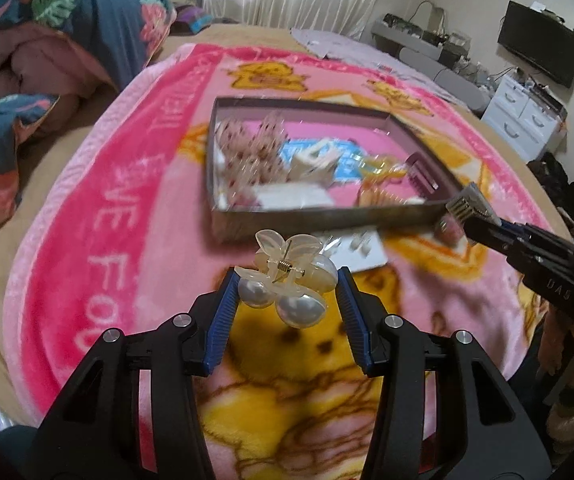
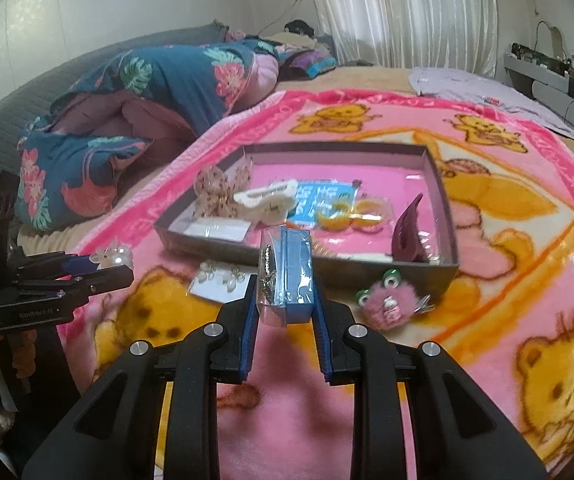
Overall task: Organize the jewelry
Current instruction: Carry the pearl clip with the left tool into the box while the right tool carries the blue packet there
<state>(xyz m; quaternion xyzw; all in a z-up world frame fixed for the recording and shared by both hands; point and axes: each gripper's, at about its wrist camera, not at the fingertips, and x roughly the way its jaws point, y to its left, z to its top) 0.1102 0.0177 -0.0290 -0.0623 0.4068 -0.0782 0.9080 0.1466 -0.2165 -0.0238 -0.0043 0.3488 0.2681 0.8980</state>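
Observation:
My left gripper (image 1: pixel 287 276) is shut on a cream pearl hair claw (image 1: pixel 287 280) and holds it above the pink blanket, just in front of the shallow grey box (image 1: pixel 327 218). My right gripper (image 2: pixel 285 292) is shut on a blue jewelry packet in clear wrap (image 2: pixel 287 272), held near the box's front wall (image 2: pixel 367 268). The box holds beaded pink pieces (image 2: pixel 217 192), a cream claw clip (image 2: pixel 265 202), yellow rings (image 2: pixel 351 212) and a maroon clip (image 2: pixel 407 232). In the left wrist view the right gripper (image 1: pixel 467 206) is at the box's front right corner.
A white earring card (image 2: pixel 219 282) and a pink fuzzy charm with green eyes (image 2: pixel 383 298) lie on the pink bear blanket (image 2: pixel 527 240) in front of the box. A folded floral quilt (image 2: pixel 127 100) lies at the far left. White drawers (image 1: pixel 523 120) stand at the right.

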